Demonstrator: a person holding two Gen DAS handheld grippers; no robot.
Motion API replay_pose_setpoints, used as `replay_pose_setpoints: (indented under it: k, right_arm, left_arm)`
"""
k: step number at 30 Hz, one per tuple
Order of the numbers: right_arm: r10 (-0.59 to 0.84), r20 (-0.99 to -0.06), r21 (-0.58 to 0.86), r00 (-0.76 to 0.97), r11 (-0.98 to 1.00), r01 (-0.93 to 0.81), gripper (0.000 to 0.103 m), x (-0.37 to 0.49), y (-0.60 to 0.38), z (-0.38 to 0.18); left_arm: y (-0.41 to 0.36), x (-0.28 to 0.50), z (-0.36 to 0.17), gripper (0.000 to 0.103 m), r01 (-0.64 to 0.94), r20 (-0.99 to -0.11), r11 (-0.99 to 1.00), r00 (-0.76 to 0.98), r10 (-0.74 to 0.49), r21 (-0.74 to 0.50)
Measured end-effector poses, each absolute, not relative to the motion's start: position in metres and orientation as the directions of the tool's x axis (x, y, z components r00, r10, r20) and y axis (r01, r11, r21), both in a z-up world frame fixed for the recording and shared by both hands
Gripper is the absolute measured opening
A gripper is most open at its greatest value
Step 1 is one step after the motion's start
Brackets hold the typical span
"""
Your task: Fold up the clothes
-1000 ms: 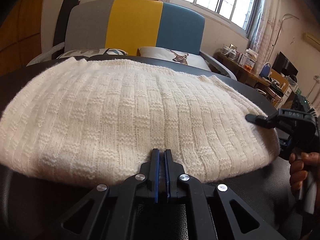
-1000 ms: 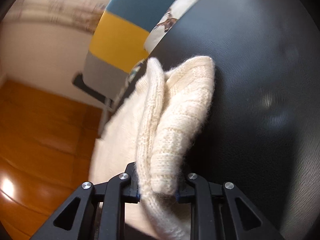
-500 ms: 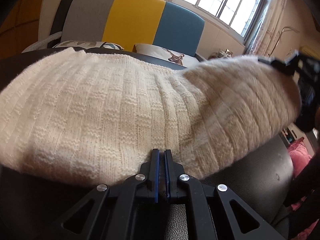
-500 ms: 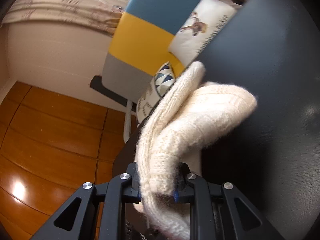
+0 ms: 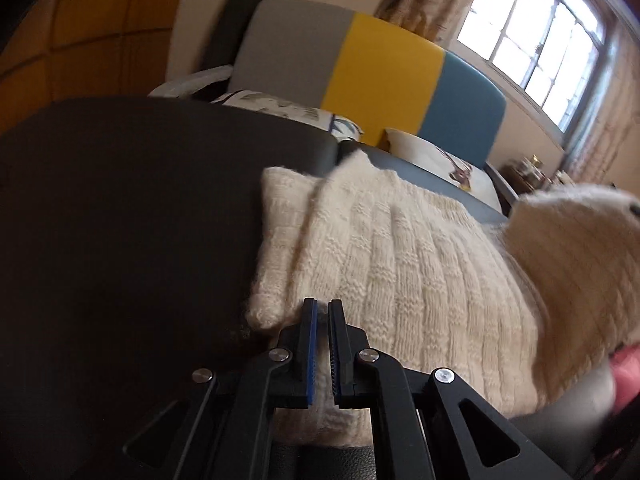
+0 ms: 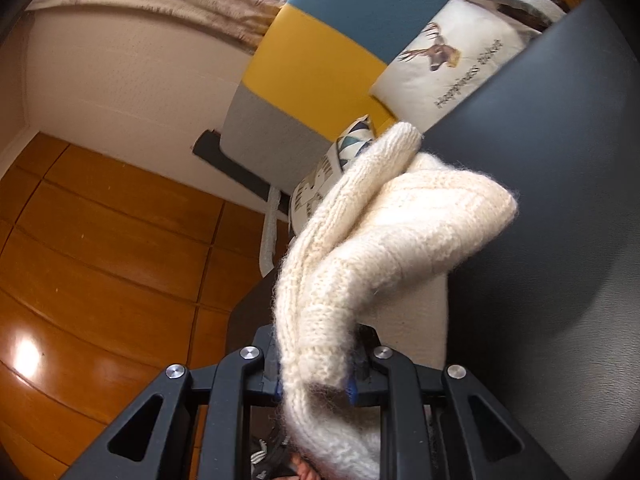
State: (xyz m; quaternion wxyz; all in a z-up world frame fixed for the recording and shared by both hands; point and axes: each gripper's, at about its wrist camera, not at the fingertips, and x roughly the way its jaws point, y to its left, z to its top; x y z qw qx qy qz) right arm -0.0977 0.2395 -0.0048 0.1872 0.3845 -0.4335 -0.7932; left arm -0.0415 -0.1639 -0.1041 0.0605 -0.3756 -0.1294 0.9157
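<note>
At the bottom centre of the left wrist view, the left tool [image 5: 322, 344] has its blue-padded jaws almost together, pinching a thin edge of the cream knit sweater [image 5: 400, 280]. The sweater spreads from there toward the centre and right of the frame, lying on the dark bench [image 5: 120, 208]. A folded sleeve or cuff sticks out along its left edge, resting on the bench top. At the right edge of the frame a raised bunch of the same knit blocks the view of what lies behind it; it is blurred. A pink patch shows at the lower right, too cut off to identify.

In the right wrist view, the right tool [image 6: 314, 376] at the bottom centre is clamped on a thick fold of the sweater [image 6: 360, 248], which rises up from the jaws and curls over to the right, hiding part of the bench [image 6: 560, 200] behind it.

Beyond the bench stands a sofa [image 5: 360, 76] with a back in grey, yellow and blue panels. Two cushions lean on it: a patterned one [image 5: 280, 110] toward the left and a white deer-print cushion [image 6: 448, 56]. Farther off are wood wall panels [image 6: 80, 260], curtains and a bright window [image 5: 532, 40] at the upper right.
</note>
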Motion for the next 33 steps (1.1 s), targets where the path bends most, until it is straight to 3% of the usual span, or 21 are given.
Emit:
replay_pose_setpoints:
  k: [7,11,21,29,33]
  right_arm:
    - [-0.663,-0.468,0.802,-0.584,-0.596,0.034,0.02,-0.12,0.183,0.01]
    - [-0.684,-0.501,0.768,-0.53,-0.634,0.093,0.02,-0.141,0.129,0.007]
    - [-0.651,-0.682,0.622,-0.333,-0.756,0.203,0.019,-0.164,-0.001,-0.054]
    - [-0.498,-0.816,0.374,-0.295,-0.843,0.387,0.02,-0.15,-0.05,-0.071]
    - [-0.409,-0.873,0.254,-0.265,-0.845,0.47,0.027,-0.148,-0.073,-0.074]
  left_arm:
    - [-0.154,-0.033,-0.118,0.006,-0.064,-0.66,-0.958,-0.712,0.241,-0.281]
    - [-0.165,-0.028,-0.12,0.006,-0.052,-0.646,-0.932,-0.707,0.288,-0.358]
    - [-0.169,-0.027,-0.123,0.006,-0.064,-0.626,-0.906,-0.703,0.338,-0.418]
    - [-0.175,-0.023,-0.127,0.006,-0.066,-0.601,-0.878,-0.705,0.377,-0.474]
    - [-0.181,-0.019,-0.13,0.006,-0.063,-0.568,-0.843,-0.712,0.413,-0.534]
